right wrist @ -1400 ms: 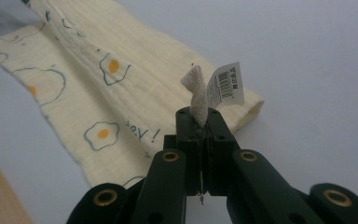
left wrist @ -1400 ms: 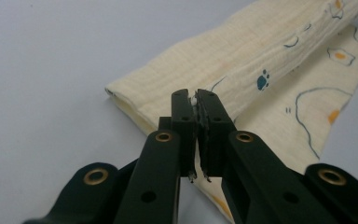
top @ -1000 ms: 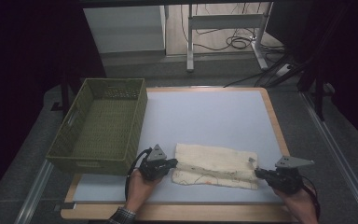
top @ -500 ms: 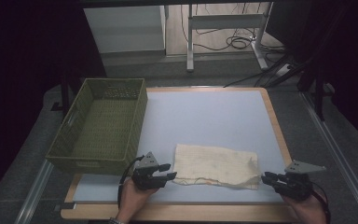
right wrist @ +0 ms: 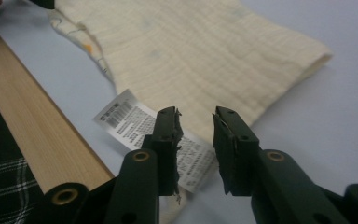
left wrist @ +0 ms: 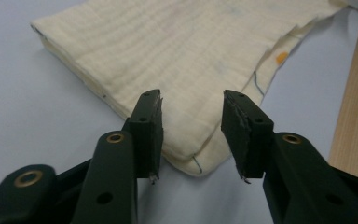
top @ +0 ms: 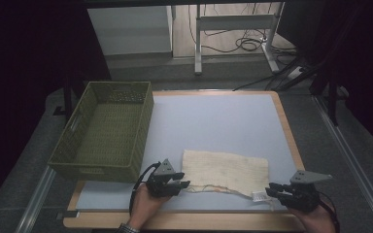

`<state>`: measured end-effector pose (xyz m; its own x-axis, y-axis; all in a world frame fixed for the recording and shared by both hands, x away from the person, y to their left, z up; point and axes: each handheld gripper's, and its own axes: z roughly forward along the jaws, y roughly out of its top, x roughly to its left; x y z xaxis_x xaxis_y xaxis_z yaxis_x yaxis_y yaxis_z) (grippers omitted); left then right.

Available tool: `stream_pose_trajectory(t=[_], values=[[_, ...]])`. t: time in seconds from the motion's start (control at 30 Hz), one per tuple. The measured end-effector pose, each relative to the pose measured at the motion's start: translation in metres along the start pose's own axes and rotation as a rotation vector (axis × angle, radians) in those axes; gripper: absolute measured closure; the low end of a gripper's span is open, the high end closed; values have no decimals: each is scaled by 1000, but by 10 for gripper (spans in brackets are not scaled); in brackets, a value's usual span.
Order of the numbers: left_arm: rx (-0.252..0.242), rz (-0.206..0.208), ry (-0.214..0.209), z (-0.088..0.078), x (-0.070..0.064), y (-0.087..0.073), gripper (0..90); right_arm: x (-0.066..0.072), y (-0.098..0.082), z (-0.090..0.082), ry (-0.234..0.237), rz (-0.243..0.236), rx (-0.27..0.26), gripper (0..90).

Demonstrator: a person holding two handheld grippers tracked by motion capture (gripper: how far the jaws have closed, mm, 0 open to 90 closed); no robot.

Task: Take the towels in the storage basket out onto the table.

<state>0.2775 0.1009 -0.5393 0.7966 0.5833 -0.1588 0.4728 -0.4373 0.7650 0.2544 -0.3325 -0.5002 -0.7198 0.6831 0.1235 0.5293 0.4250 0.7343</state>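
A folded cream cloth (top: 226, 172) lies flat on the pale blue table top (top: 213, 121), near its front edge. My left gripper (top: 182, 184) is at the cloth's near left corner. Its jaws have just come apart and then narrowed a little. In the left gripper view it (left wrist: 192, 100) stands open, the corner of the cloth (left wrist: 182, 51) lying under the gap untouched. My right gripper (top: 272, 191) sits at the near right corner, jaws just opening. In its own view it (right wrist: 195, 114) is open above the cloth (right wrist: 200, 46) and its white care label (right wrist: 130, 116).
An empty green woven basket (top: 107, 131) stands at the table's left side. A wooden border (top: 175, 221) runs along the front edge, close behind both hands. A desk frame and cables (top: 238, 34) stand on the floor beyond the table.
Both grippers were shut on the cloth's near corners; both have since let go and drawn slightly toward the front edge. The cloth has settled flat.
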Motion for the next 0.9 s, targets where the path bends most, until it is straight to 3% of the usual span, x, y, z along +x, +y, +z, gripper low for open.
stream_pose_trajectory(t=[0.13,0.23,0.33,0.37,0.47,0.53,0.63,0.9], values=[[14,12,22,3,-2,0,638,2,-2,7,-22,-9,25,648],[34,30,33,4,-4,2,784,-7,-2,13,-72,12,24,618],[47,47,37,7,-7,3,872,-12,2,19,-75,25,18,639],[49,47,38,7,-7,4,872,-12,2,19,-75,25,18,639],[47,46,35,7,-8,5,887,-13,4,29,-93,6,53,792],[36,39,28,5,-7,5,891,-12,6,29,-91,8,47,865],[13,33,19,-4,-8,6,891,-7,12,25,-113,-24,35,875],[-14,42,-4,-23,-17,7,888,-10,20,14,-119,-25,3,873]])
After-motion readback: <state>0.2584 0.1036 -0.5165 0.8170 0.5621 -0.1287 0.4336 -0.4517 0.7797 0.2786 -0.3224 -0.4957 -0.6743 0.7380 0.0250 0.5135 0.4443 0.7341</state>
